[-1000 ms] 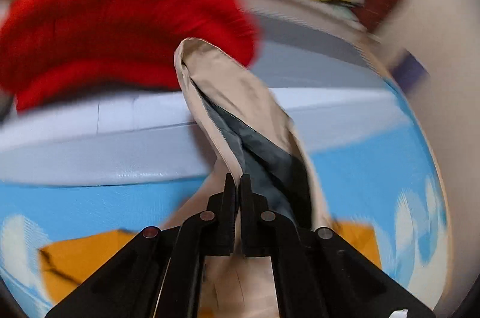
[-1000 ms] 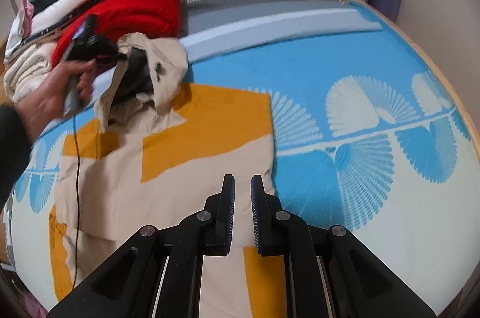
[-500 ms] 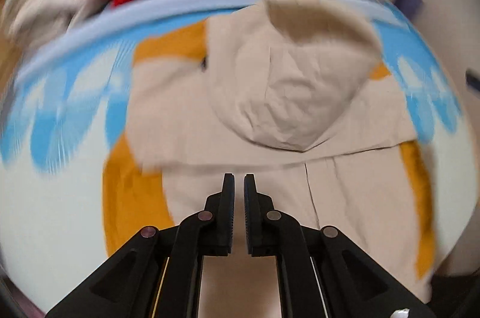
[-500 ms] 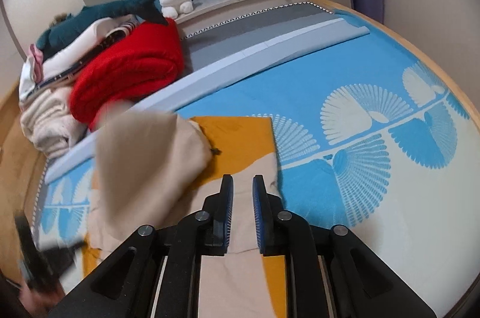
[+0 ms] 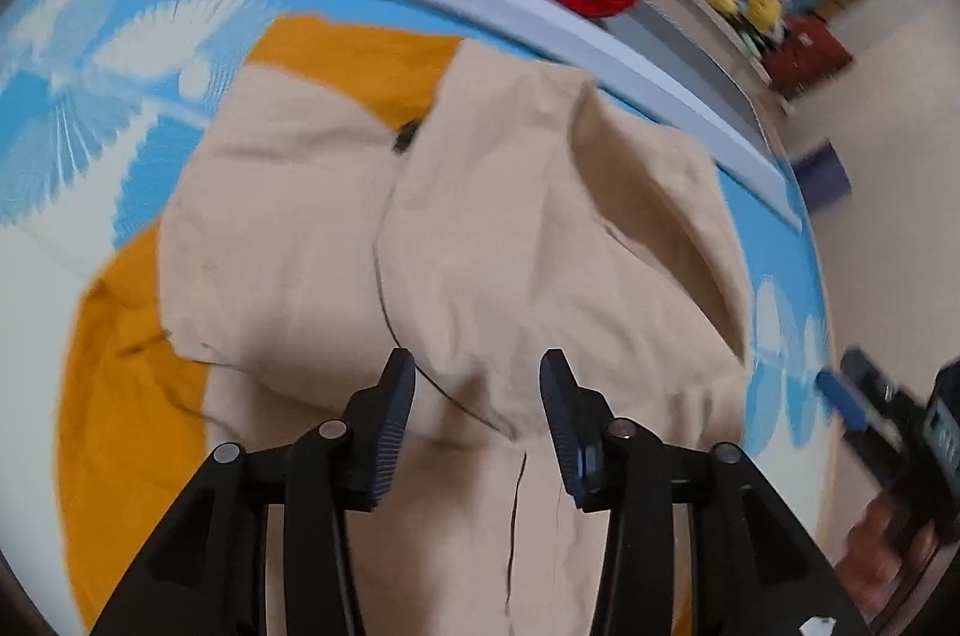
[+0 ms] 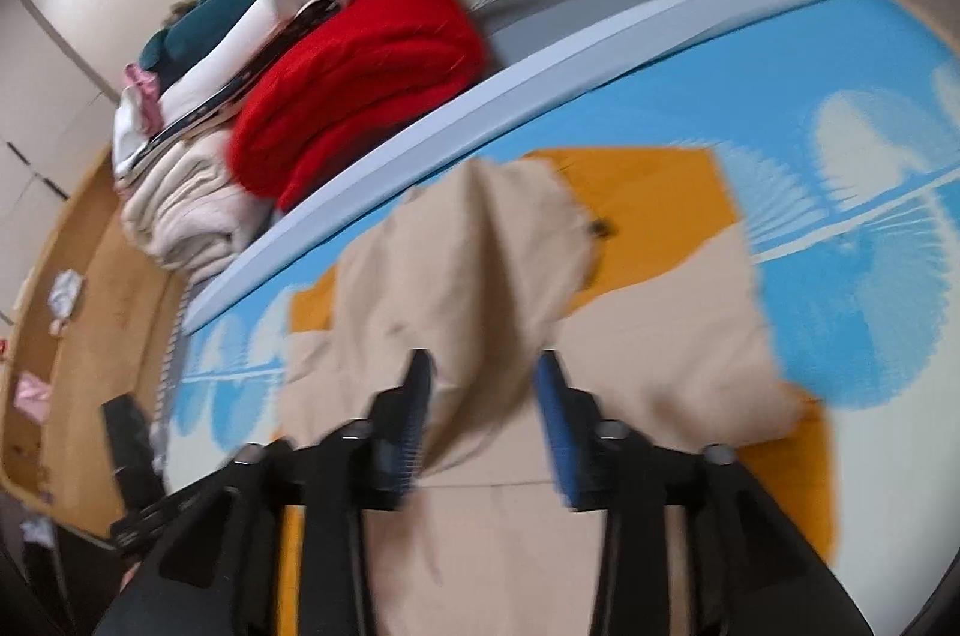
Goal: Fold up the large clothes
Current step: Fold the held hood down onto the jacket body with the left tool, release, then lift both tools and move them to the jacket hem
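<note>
My left claw [image 5: 474, 384] hangs open over the beige and orange hooded garment [image 5: 336, 228] spread flat on the blue patterned bed [image 5: 60, 108], its jaws wide apart and holding nothing; a second ago it was clamped on the hood [image 5: 540, 240] and lifting it clear of the bed, and half a second ago it had already let go with the jaws near together. The hood now lies folded down onto the garment's back, a loose ridge standing up along its right side. My right claw [image 6: 485, 396], seen from its own camera, is also spread open and empty, where a second ago its jaws were almost closed, and it hovers just above the hood's lower edge [image 6: 480, 432]. A red knit pile [image 6: 360, 78] and other laundry [image 6: 180, 210] sit at the far side of the bed. I judge the hood fold done, so the sleeves or sides come next, and that raised ridge may want flattening first
</note>
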